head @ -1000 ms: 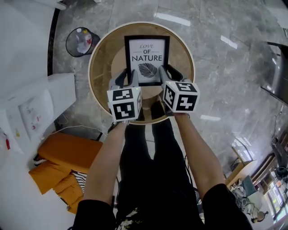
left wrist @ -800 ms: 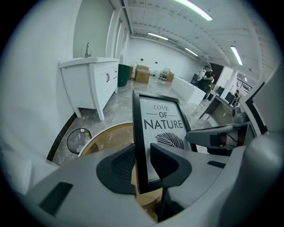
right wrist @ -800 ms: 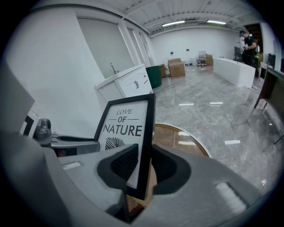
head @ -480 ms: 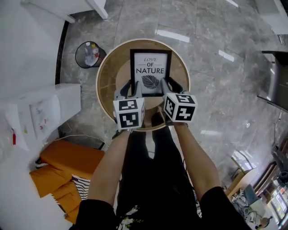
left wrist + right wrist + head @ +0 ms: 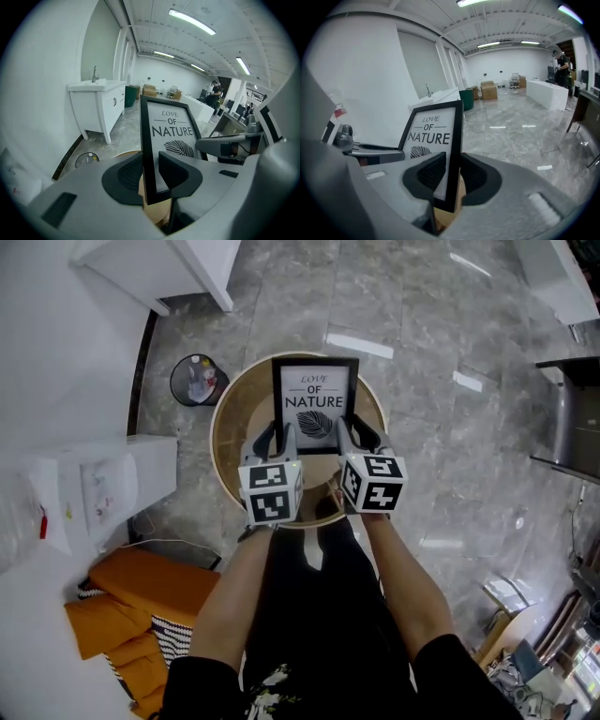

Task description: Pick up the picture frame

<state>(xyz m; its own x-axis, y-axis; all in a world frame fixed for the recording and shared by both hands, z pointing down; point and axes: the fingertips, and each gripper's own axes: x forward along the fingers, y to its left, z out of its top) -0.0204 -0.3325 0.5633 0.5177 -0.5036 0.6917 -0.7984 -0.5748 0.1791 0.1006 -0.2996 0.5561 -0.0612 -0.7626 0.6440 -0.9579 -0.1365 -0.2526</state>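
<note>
My left gripper (image 5: 278,439) and right gripper (image 5: 356,435) each pinch a lower side rail of the picture frame (image 5: 315,401), upper centre above the round desk (image 5: 234,418); uneven lifting could twist it loose from these narrow holds.

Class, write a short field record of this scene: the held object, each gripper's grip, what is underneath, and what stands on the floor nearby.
Object: picture frame, black border, reads LOVE OF NATURE
Left gripper: fingers shut on the frame's left edge
Right gripper: fingers shut on its right edge
Underneath: round wooden table
Floor: bin, left of the table
</note>
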